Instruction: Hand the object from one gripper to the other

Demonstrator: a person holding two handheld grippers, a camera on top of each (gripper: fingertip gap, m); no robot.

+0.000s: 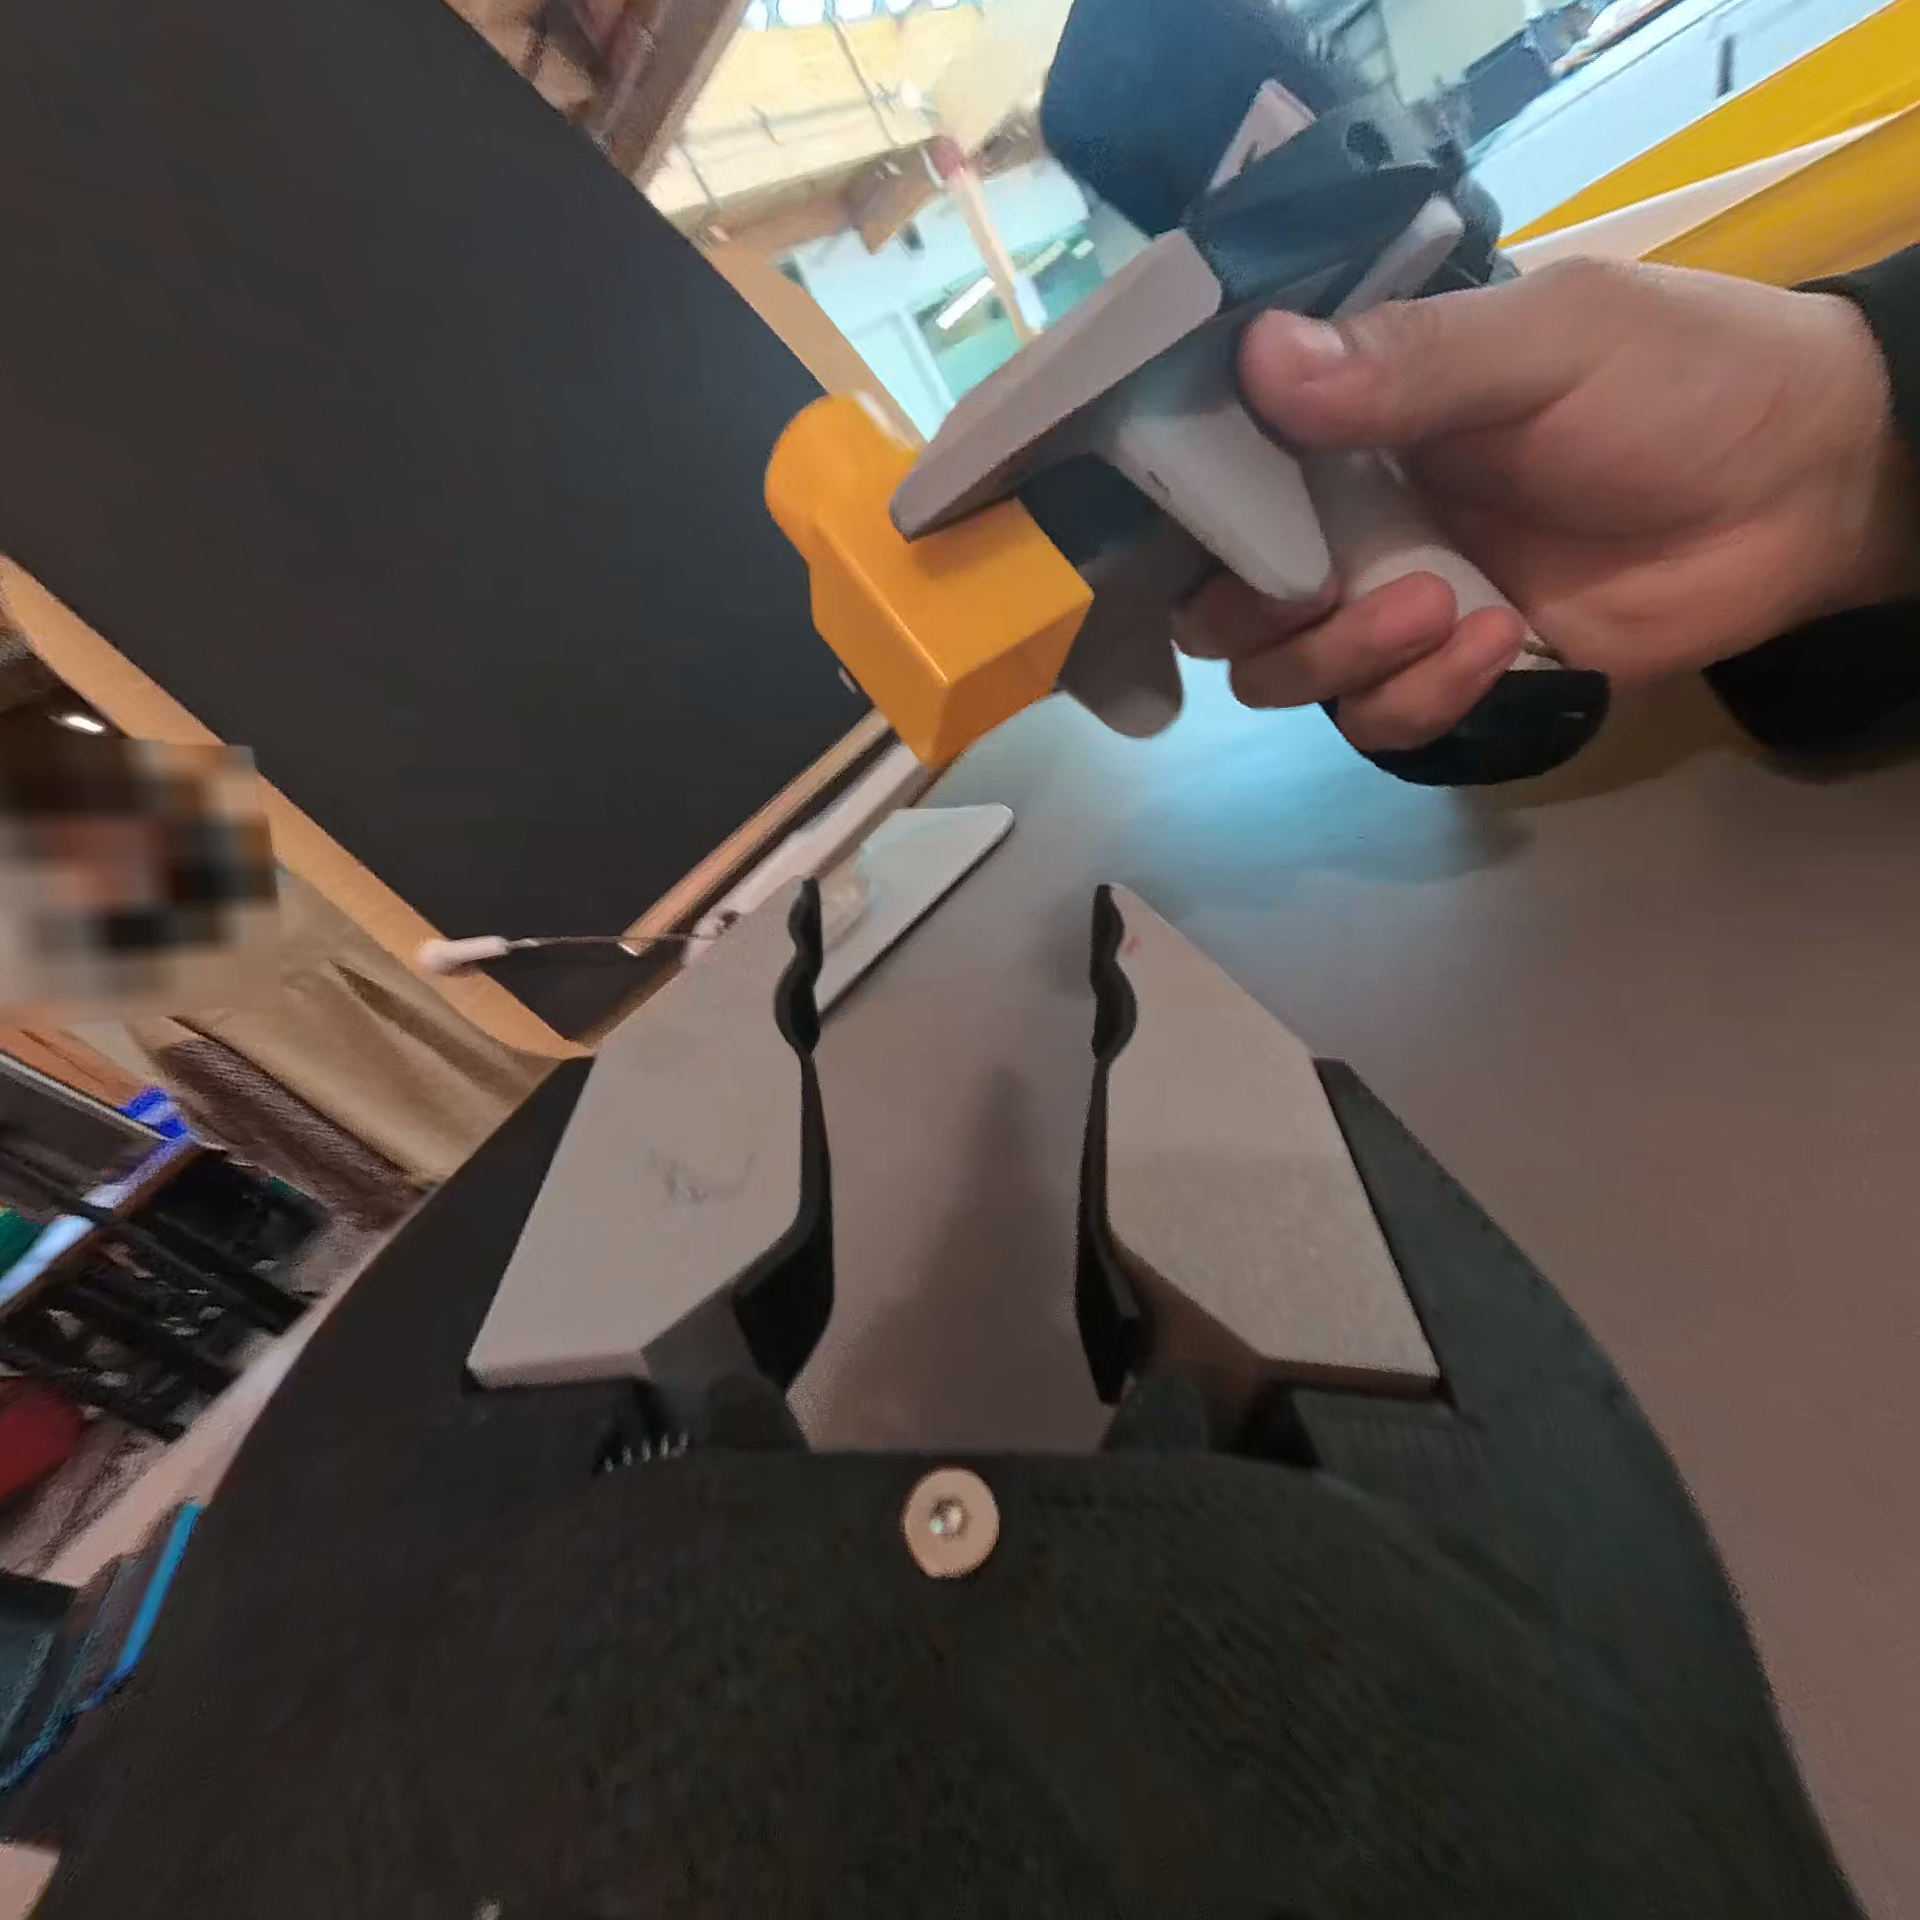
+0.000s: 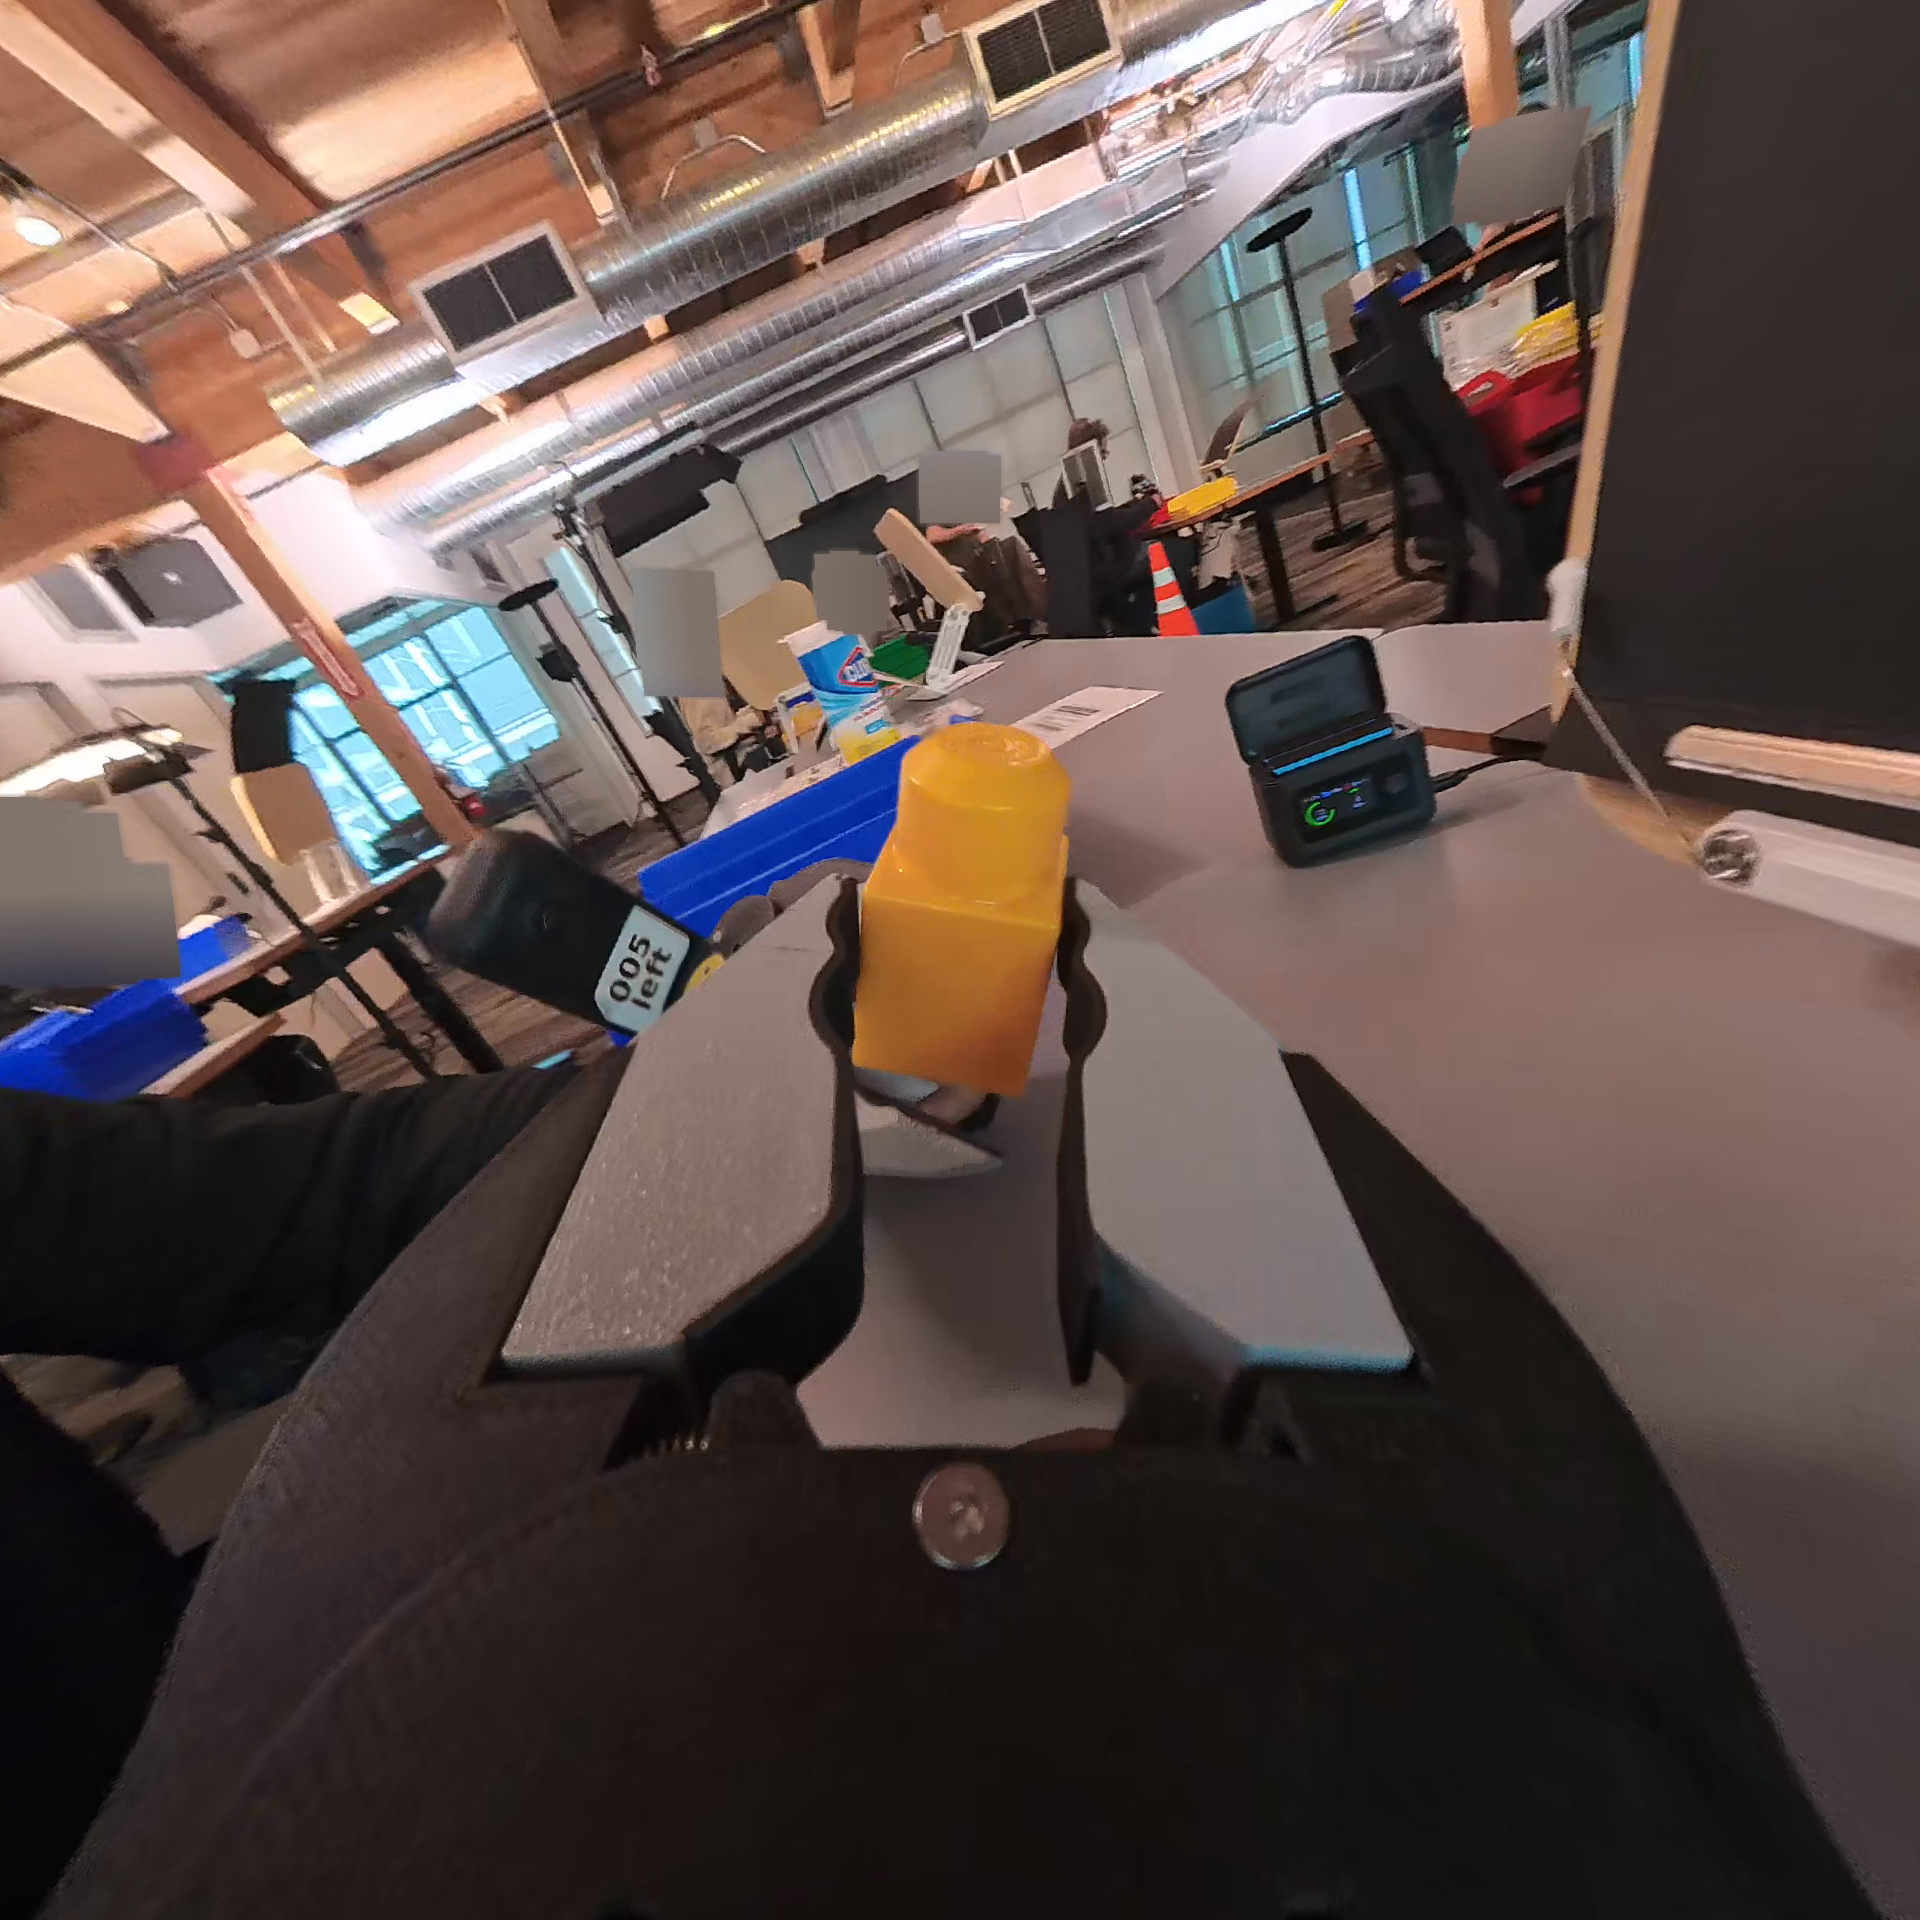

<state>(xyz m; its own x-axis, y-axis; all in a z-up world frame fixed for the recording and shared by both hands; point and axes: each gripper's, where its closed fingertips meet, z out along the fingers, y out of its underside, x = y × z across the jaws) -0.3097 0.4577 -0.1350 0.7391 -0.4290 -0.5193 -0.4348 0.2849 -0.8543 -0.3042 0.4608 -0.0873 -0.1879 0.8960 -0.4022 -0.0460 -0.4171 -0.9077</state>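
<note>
An orange toy block (image 2: 982, 821) with a round stud on top sits between the fingertips of my right gripper (image 2: 956, 940), which is shut on its square body. In the left wrist view a hand holds this right gripper (image 1: 1003, 613) with the block (image 1: 914, 613) in the air above the grey table (image 1: 1507, 1091). My left gripper (image 1: 951, 940) is open and empty, with its fingers spread below and short of the block. The left gripper's black body (image 2: 540, 935) shows to the left of the block in the right wrist view.
A large black board (image 1: 364, 416) stands close on the left of the table; it also shows at the right (image 2: 1766, 364). A flat grey plate (image 1: 935, 862) lies on the table. A dark open case (image 2: 1330, 769) and a blue bin (image 2: 769, 842) sit farther off. The dark open case (image 2: 1330, 769) is about 25 cm from my left fingertips.
</note>
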